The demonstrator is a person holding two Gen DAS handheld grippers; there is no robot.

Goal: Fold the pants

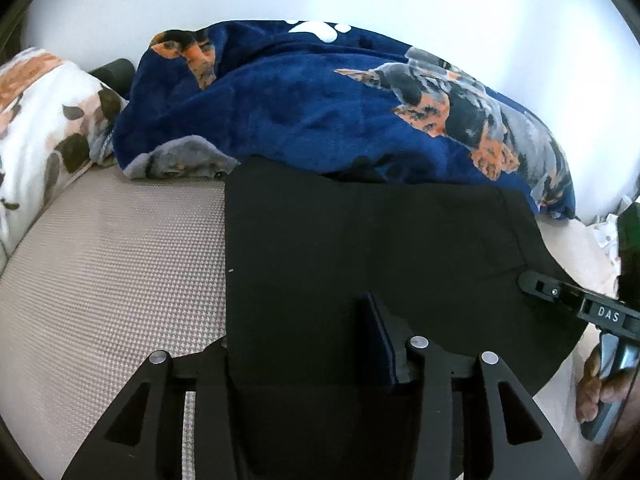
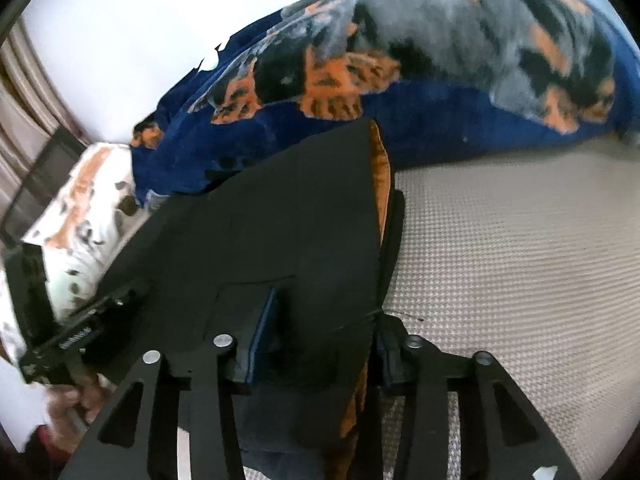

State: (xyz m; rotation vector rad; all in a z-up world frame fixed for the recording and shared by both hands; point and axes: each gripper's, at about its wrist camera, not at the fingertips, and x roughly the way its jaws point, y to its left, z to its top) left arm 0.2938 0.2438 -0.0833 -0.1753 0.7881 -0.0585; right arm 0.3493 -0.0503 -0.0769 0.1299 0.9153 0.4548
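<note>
The black pants (image 1: 360, 240) lie spread on the beige bed cover (image 1: 112, 280), with a brown lining showing at their edge in the right wrist view (image 2: 380, 176). My left gripper (image 1: 304, 340) is over the near edge, with cloth draped between its fingers; only the right pad (image 1: 380, 344) shows, so its hold is unclear. My right gripper (image 2: 320, 344) straddles the pants' (image 2: 260, 220) right edge the same way. It also shows in the left wrist view (image 1: 532, 282) at the right, held by a hand.
A blue dog-print blanket (image 1: 320, 100) is heaped behind the pants along the white wall. A floral pillow (image 1: 48, 120) lies at the left. The beige cover (image 2: 520, 260) extends to the right of the pants.
</note>
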